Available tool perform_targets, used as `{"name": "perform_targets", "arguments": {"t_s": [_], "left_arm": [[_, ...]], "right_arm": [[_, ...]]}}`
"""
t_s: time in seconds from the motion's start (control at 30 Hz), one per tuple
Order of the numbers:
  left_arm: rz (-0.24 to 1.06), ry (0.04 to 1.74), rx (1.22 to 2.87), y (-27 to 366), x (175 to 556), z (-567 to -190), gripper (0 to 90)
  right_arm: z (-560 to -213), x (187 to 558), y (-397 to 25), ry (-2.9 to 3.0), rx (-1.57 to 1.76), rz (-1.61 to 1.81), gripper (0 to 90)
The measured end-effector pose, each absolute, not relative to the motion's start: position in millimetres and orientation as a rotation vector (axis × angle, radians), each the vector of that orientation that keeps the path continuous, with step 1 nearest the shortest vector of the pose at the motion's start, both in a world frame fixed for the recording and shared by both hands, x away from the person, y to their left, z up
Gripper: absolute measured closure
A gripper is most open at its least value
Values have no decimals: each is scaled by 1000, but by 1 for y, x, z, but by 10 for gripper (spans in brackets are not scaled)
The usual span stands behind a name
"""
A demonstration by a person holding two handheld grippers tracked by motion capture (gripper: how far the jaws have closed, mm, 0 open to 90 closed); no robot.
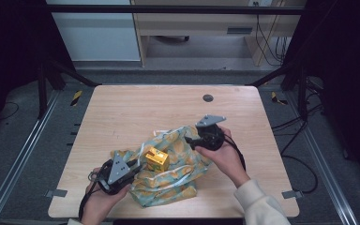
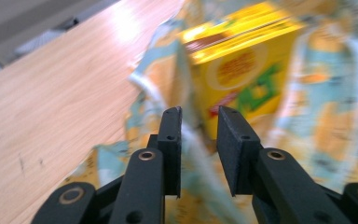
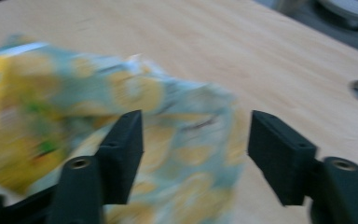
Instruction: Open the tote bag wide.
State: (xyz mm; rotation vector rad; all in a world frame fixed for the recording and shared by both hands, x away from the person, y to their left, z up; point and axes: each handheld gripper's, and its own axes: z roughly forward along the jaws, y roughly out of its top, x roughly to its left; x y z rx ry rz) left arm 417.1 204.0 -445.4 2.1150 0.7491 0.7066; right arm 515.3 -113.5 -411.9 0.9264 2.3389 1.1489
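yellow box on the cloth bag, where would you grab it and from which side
Probably across the two narrow vertical sides of the yellow box, coming from above. It stands upright on the patterned cloth bag with its top free, while folds of cloth crowd its base. The left gripper is nearest, its jaws narrowly parted with cloth between them; the right gripper is open over the bag's far edge.

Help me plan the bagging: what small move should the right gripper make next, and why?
Probably close the right gripper on the patterned bag: its jaws stand wide open around a fold of the cloth, while the yellow box sits on the bag.
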Motion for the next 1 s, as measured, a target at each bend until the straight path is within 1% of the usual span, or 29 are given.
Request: {"name": "perform_targets", "arguments": {"t_s": [0.1,0.2,0.3,0.43,0.5,0.57,0.63,0.7,0.8,0.93,1.0], "left_arm": [[697,794,2164,203,433,-456,666],[699,823,2199,202,442,-463,666],[692,835,2221,202,448,-467,667],[713,847,2290,201,452,-474,641],[723,847,2277,203,452,-474,636],[711,849,2255,204,450,-471,620],[726,839,2203,205,446,-465,587],[744,834,2138,207,443,-458,519],[764,856,2025,214,439,-447,429],[765,938,1937,231,438,-440,312],[760,991,1900,243,440,-439,275]], "right_arm": [[-422,490,-114,2420,885,1187,437],[-440,472,-115,2486,847,1165,481],[-458,464,-116,2546,840,1091,534],[-473,455,-127,2587,862,1066,562],[-476,449,-132,2600,864,1047,562],[-477,444,-136,2603,855,1057,526],[-473,440,-139,2575,850,1093,454],[-464,438,-142,2525,845,1142,369],[-445,435,-147,2415,837,1216,264],[-427,437,-160,2263,883,1272,198],[-421,440,-171,2201,947,1289,180]]}}
